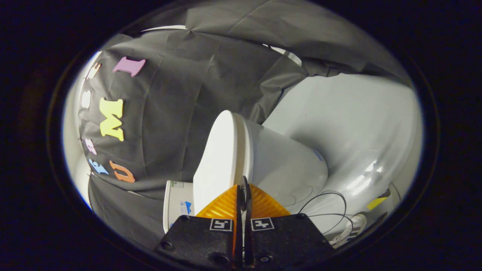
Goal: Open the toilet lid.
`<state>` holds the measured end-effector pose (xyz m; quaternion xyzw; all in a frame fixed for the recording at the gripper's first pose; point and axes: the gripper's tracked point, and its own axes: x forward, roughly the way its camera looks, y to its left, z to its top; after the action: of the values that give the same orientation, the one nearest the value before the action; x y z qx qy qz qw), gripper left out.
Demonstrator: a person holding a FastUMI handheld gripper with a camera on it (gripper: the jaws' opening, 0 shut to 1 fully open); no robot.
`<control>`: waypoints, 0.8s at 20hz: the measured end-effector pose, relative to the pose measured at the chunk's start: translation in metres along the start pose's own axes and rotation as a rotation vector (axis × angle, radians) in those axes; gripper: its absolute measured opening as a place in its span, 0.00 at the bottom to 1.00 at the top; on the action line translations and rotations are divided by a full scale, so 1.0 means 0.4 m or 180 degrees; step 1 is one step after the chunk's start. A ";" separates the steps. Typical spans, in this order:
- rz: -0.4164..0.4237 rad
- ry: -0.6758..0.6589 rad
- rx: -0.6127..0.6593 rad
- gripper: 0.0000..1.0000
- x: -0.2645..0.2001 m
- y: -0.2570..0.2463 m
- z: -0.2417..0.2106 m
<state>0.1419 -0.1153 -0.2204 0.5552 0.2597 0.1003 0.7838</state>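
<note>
Gripper view, near to far: gripper (244, 188) fingers pressed together, clamping nothing, tips right at the lid (216, 158) edge. Lid just ahead of the tips, lying closed against the seat and bowl (286, 165), whole toilet rolled sideways by camera tilt. Cables (331, 210) on the floor (357, 124) beside the bowl. Likely risks: closed tips sliding off the smooth rim without catching under it; seat rising along with the lid.
</note>
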 end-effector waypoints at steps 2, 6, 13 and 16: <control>-0.0024 -0.0017 0.0067 0.05 0.001 0.003 -0.001; -0.0086 -0.0066 0.0024 0.05 -0.008 0.015 0.001; -0.0163 -0.0115 -0.0187 0.04 -0.031 0.084 0.014; -0.0137 -0.0196 -0.0242 0.04 -0.050 0.127 0.019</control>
<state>0.1356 -0.1119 -0.1658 0.5222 0.2433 0.0761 0.8139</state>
